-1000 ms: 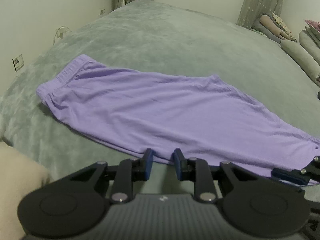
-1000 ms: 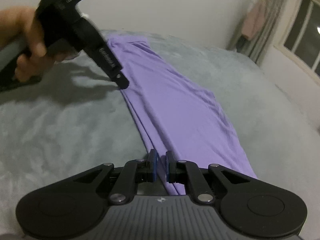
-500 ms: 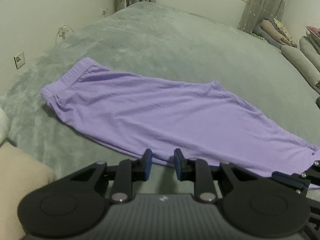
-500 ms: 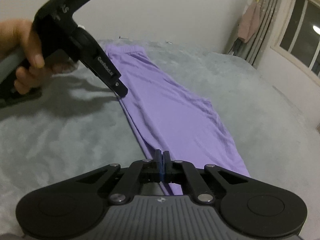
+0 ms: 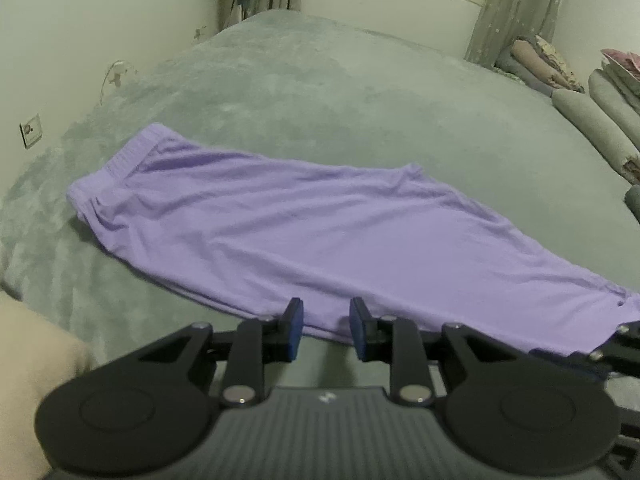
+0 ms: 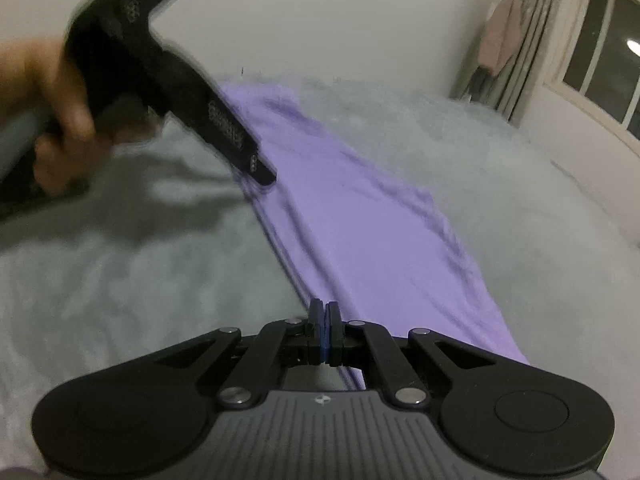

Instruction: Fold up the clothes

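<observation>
Thin purple knit trousers [image 5: 312, 232] spread lengthwise on grey bed [image 5: 360, 92] — limp, light, slippery. Best taken at hem corners. Left gripper [image 5: 325, 330] spread; right gripper [image 6: 325, 330] pressed together, apparently pinching hem.

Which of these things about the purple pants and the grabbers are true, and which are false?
1. The purple pants lie spread flat on the grey blanket. True.
2. The left hand-held gripper is shut tight on the pants. False: its fingers are apart, at the near edge of the pants.
3. The right hand-held gripper has its fingers pressed together at the leg end of the pants. True.
4. The pants are already folded into a small square. False: they lie at full length, with the waistband at the far left end.
5. The pants are green. False: they are light purple.
</observation>
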Action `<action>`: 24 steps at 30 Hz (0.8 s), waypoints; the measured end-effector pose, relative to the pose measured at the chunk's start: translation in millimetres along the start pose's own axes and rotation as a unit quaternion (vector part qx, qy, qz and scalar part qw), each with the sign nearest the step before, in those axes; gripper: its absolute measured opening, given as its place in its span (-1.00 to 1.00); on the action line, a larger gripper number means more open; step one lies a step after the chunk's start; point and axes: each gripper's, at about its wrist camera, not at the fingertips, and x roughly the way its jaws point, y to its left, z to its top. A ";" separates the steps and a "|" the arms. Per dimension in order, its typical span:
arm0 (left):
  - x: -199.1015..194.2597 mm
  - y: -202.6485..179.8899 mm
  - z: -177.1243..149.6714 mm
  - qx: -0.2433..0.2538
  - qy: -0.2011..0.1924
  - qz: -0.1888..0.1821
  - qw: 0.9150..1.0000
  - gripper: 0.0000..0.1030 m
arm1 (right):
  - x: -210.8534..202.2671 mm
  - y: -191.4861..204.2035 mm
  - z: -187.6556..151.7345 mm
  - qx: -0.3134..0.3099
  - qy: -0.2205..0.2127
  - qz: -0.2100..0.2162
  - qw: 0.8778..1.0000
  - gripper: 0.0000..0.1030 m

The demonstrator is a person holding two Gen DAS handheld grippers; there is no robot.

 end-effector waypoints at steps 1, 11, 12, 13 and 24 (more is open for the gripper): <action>0.3 -0.8 -0.6 0.000 -0.002 -0.001 1.000 -0.55 | -2.1 -0.8 1.5 0.003 -0.010 0.000 1.000 -0.97; 12.1 -28.1 -11.6 0.079 0.002 0.025 0.997 -0.29 | 18.1 -5.0 -3.0 0.038 0.029 0.017 0.999 -0.80; 11.0 -28.0 -12.7 0.086 0.004 0.028 0.996 -0.29 | 17.4 -5.5 -2.3 0.042 0.033 0.023 0.998 -0.80; 10.0 -27.9 -13.7 0.093 0.006 0.031 0.995 -0.29 | 16.8 -5.9 -1.6 0.045 0.037 0.030 0.998 -0.80; 8.7 -27.2 -17.2 0.117 0.012 0.027 0.993 -0.30 | 13.3 -41.4 12.8 0.117 -0.012 0.017 0.993 -0.77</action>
